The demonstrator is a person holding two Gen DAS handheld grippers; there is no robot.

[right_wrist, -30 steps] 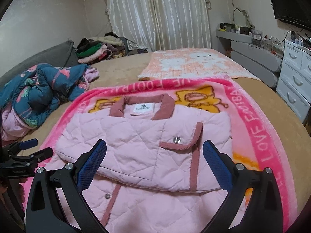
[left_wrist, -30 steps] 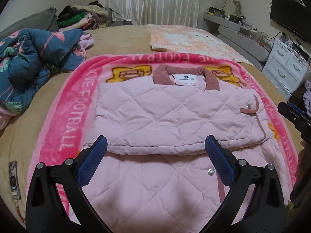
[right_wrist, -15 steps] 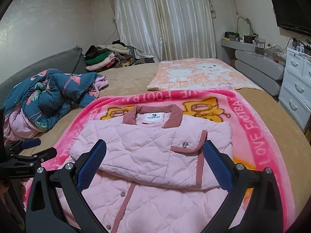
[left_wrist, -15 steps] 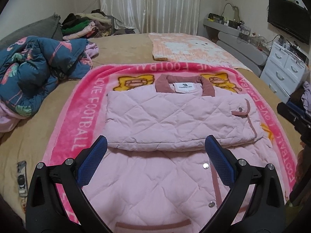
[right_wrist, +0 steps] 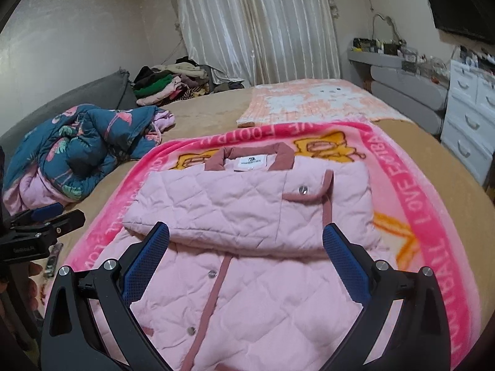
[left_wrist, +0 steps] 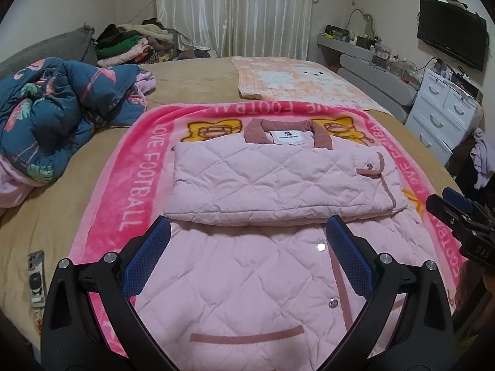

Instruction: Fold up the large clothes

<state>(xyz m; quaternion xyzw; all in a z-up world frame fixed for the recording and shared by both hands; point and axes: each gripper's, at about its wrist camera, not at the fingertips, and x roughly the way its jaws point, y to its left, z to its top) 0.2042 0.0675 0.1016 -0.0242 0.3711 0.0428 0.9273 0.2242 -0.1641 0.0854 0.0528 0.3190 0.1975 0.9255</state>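
A pink quilted jacket point(left_wrist: 247, 247) lies flat on a bright pink blanket point(left_wrist: 130, 191) spread over the bed point(left_wrist: 191, 83). Its sleeves and upper sides are folded in across the chest into a neat band just below the dark pink collar point(left_wrist: 287, 131), and the lower half, with its snaps and trim, stretches toward the cameras.

The left gripper point(left_wrist: 247, 235) hangs over the lower part of the jacket with its blue-padded fingers spread wide and nothing between them. The right gripper point(right_wrist: 246, 241) hangs the same way, fingers wide apart and empty, over the front edge of the folded band. Each gripper shows at the edge of the other's view, well apart.

A crumpled blue flowered quilt point(left_wrist: 55, 114) sits on the left of the bed, a peach blanket point(left_wrist: 294, 77) lies beyond the jacket, and what looks like a phone point(left_wrist: 36, 278) rests near the blanket's left edge
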